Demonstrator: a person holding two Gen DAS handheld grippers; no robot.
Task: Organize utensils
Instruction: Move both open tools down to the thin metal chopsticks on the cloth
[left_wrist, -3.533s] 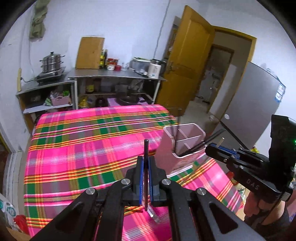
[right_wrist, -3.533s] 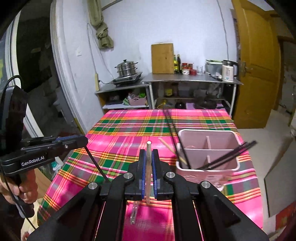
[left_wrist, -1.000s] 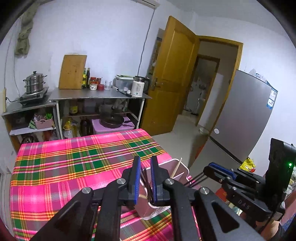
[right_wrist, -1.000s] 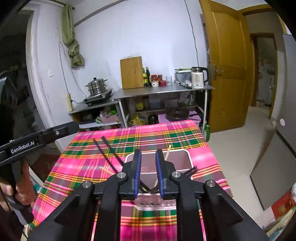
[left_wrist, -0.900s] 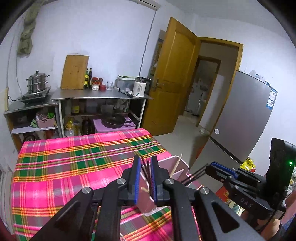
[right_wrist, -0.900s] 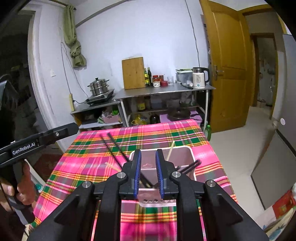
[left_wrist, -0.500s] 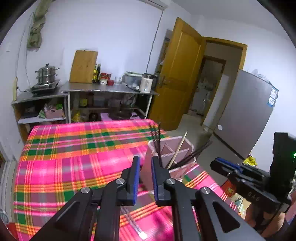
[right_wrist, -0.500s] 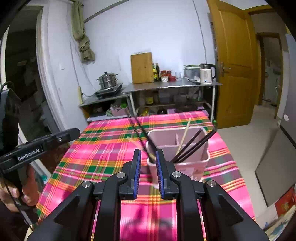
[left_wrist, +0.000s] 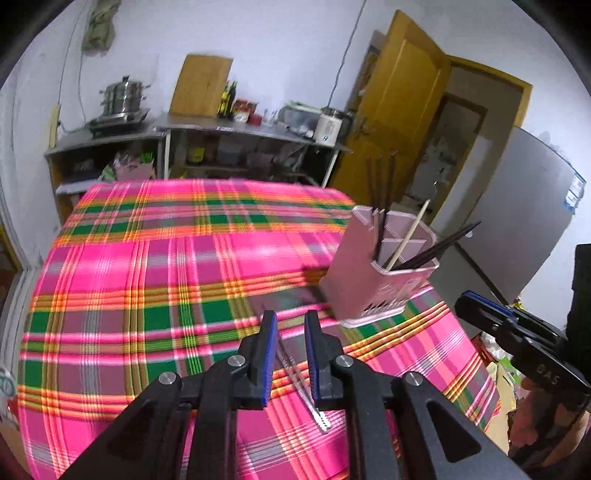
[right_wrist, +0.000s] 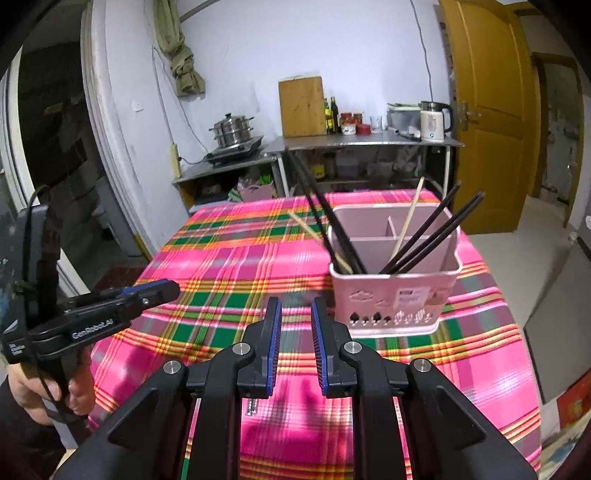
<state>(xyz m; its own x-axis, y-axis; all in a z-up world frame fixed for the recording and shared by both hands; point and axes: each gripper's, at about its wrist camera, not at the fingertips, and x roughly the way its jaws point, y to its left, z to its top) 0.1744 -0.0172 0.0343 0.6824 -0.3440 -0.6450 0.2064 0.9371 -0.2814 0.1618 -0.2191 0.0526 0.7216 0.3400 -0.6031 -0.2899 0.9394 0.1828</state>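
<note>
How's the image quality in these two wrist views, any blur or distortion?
Left wrist view: strong fisheye bending, dark corners, plaid tablecloth motion-smeared, pink utensil holder slightly soft. Right wrist view: same curvature, holder sharper, doorway on the left dark.

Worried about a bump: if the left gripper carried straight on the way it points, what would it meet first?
Probably the metal utensil lying on the tablecloth: it shows between the open, empty fingers of the left gripper. The pink holder stands off to the right, likely clear. Depth is uncertain.
</note>
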